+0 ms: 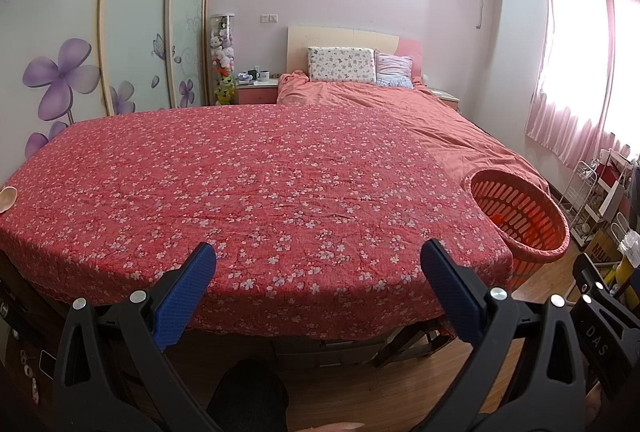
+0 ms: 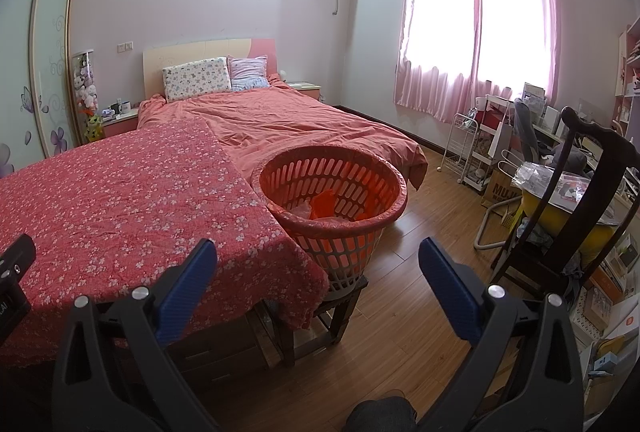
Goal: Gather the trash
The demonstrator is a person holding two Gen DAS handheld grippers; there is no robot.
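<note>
Right now both tools are released and empty; the left hand-held gripper (image 1: 318, 260) has its blue pads (image 1: 188, 294) spread wide above the near edge of the bench (image 1: 248, 184), which is covered by a red cloth printed with small white flowers; the right hand-held gripper (image 2: 318, 258) is just as wide apart, one finger over the cloth's corner and the other over the wooden floor (image 2: 416, 272).

An orange slotted laundry basket (image 2: 384, 192) stands just beside the bench's right-hand corner — raised on a small dark wooden stool (image 2: 340, 312), its rim touching or nearly touching the cloth; inside it lie crumpled pieces of trash (image 2: 320, 208), an orange scrap and some clear plastic, though from the left wrist view the contents are mostly hidden behind the basket wall.

At the far left edge of the bench sits a small pale rounded object (image 1: 7, 198), cut off by the frame so I cannot tell what it is.

Beyond the bench is a bed (image 2: 300, 124) with a salmon duvet and two pillows; pink curtains (image 2: 476, 20) cover the bright window; a dark wooden chair (image 2: 560, 200) stands on the right, near a cluttered desk area.
</note>
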